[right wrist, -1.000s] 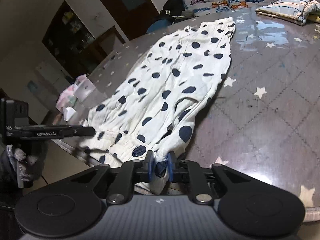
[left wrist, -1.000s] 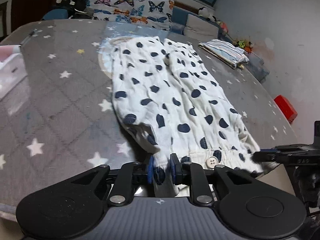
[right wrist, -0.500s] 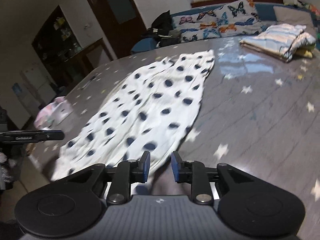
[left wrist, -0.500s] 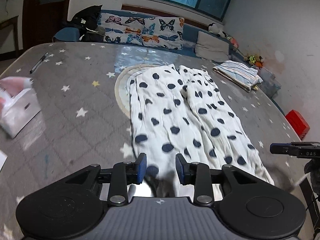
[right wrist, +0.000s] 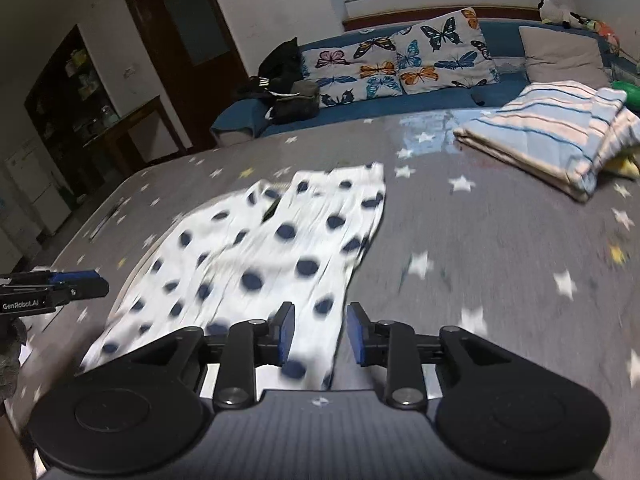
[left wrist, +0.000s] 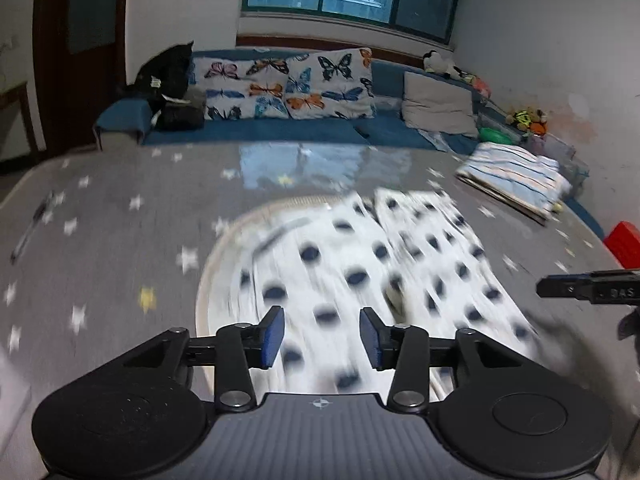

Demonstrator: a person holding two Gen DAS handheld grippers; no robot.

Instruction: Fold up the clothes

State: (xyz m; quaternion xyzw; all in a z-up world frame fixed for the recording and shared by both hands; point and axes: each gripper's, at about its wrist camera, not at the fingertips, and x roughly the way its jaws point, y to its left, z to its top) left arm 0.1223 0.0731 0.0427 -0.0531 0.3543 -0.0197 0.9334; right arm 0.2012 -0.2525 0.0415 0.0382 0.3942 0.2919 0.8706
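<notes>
The left gripper (left wrist: pixel 322 338) is released, its blue pads (left wrist: pixel 273 336) spread wide with nothing between them, and it hangs above the near end of the dotted garment (left wrist: pixel 360 276). That white cloth with dark blue dots lies flat on the grey starred table (left wrist: pixel 120 240), running straight ahead of the left gripper and away from it, its far end split into two side-by-side parts; motion blur smears the dots and the fabric edges. Under the garment's left edge, ahead and left of the gripper, a pale round mat (left wrist: pixel 224 240) shows as a curved rim. Far ahead and to the right of the left gripper sits a folded striped cloth (left wrist: pixel 516 178) near the table's far corner, well apart from the garment. The right gripper (right wrist: pixel 319 334) is likewise let go, jaws apart and empty, poised over the garment's (right wrist: pixel 276 256) near right corner, so the cloth stretches ahead and to its left. From this side the striped cloth (right wrist: pixel 556 132) lies ahead and to the right, with bare table (right wrist: pixel 500 240) between it and the garment. Each gripper shows at the edge of the other's view: the right one (left wrist: pixel 588 290) pokes in at the left camera's right edge, the left one (right wrist: pixel 56 284) at the right camera's left edge, both beside the garment's near end. Beyond the table stands a blue sofa (right wrist: pixel 400 108) with butterfly cushions (left wrist: pixel 288 84).
</notes>
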